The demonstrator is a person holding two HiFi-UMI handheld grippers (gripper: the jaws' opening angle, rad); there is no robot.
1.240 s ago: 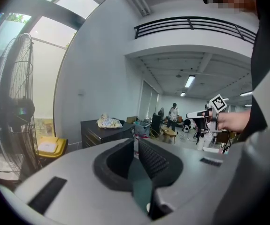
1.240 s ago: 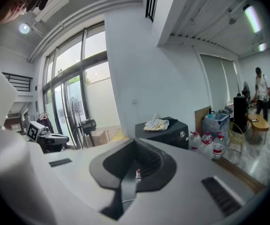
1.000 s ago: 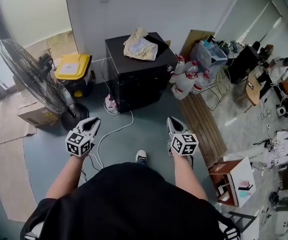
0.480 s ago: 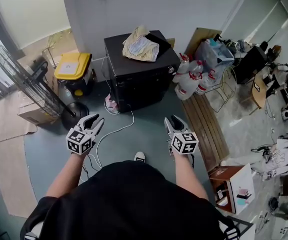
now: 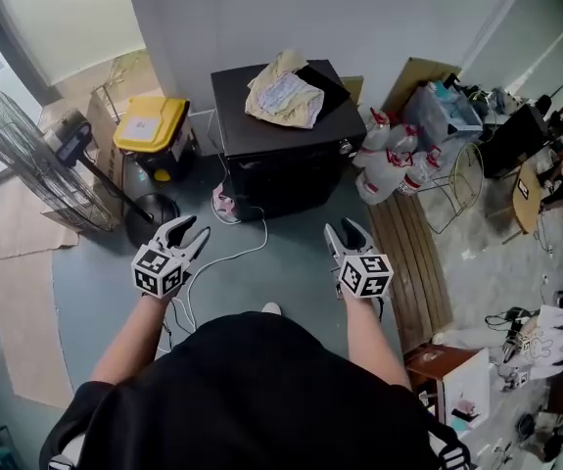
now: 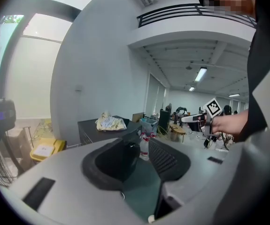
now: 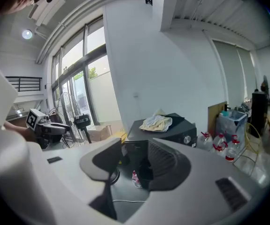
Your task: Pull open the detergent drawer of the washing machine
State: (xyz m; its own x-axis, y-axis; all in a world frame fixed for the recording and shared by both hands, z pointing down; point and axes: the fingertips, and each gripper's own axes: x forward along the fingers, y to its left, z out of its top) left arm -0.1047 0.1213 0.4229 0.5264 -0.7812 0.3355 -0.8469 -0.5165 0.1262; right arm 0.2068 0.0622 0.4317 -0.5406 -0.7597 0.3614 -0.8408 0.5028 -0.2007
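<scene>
One wide stretch of grey-green floor [image 5: 291, 253] lies open between us and the black washing machine [image 5: 291, 174]. The machine stands against the white wall [image 5: 310, 18] with its front turned toward us. We cannot pick out the detergent drawer on that dark front.

To the left, a standing fan [image 5: 36, 164] tilts over the floor, its round base near the machine's left corner. On the right, wooden slats [image 5: 408, 253] border the open floor. A yellow-lidded bin [image 5: 149, 125] sits just beside the machine's left side, and red-capped bottles [image 5: 391, 160] crowd its right corner. A crumpled pale cloth [image 5: 283, 91] lies on the machine's top. A white cable [image 5: 227, 258] trails from the machine's foot across the floor toward us.

Our left hand-held gripper [image 5: 189, 227] and right hand-held gripper [image 5: 344, 226] hover well short of the machine and apart from each other. Both pairs of jaws have just been opening, and they now stand spread with nothing between them.
</scene>
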